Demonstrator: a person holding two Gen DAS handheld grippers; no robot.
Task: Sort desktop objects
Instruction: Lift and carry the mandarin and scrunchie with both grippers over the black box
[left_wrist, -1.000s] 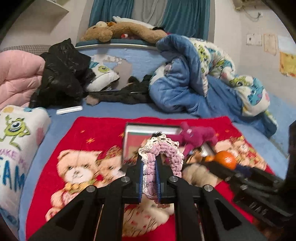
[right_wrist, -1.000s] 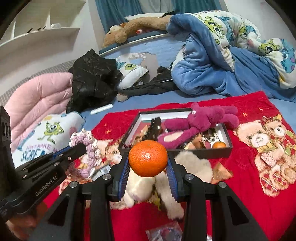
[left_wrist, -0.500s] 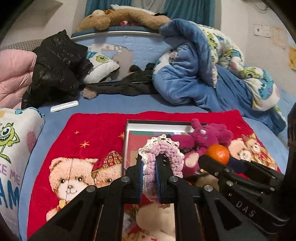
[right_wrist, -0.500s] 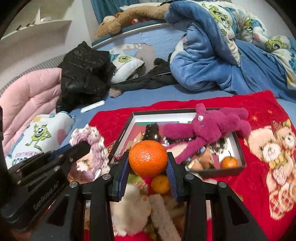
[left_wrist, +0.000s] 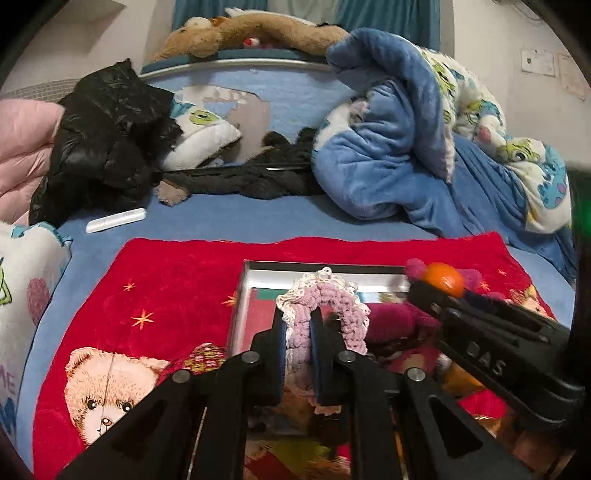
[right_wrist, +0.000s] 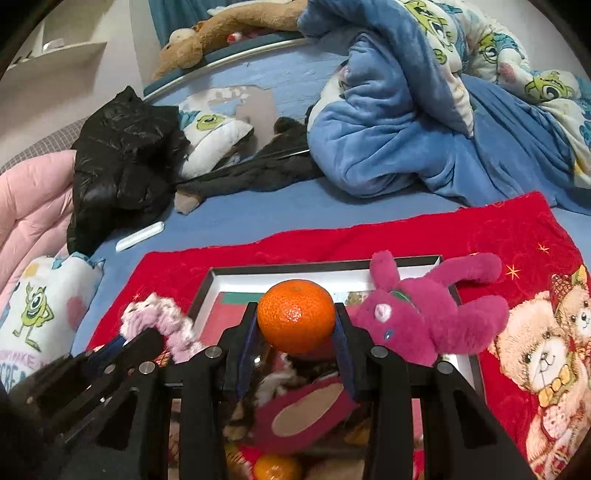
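My left gripper (left_wrist: 297, 325) is shut on a pink crocheted scrunchie (left_wrist: 325, 299) and holds it over the near left part of the black-rimmed box (left_wrist: 243, 288). My right gripper (right_wrist: 295, 325) is shut on an orange tangerine (right_wrist: 296, 315) above the same box (right_wrist: 207, 284). A magenta plush rabbit (right_wrist: 424, 314) lies across the box's right side. The scrunchie also shows in the right wrist view (right_wrist: 159, 321), and the tangerine in the left wrist view (left_wrist: 443, 280). Another tangerine (right_wrist: 275, 467) lies below my right gripper.
The box sits on a red teddy-bear blanket (left_wrist: 166, 295) on a blue bed. A black jacket (left_wrist: 103, 136), a white bar (left_wrist: 114, 220), a blue quilt (left_wrist: 399, 147) and a brown plush (left_wrist: 251, 33) lie behind. A Monsters pillow (right_wrist: 40, 310) is at left.
Both grippers have moved forward over the box, each keeping its hold. The box and the plush rabbit now sit closer and lower in both views.
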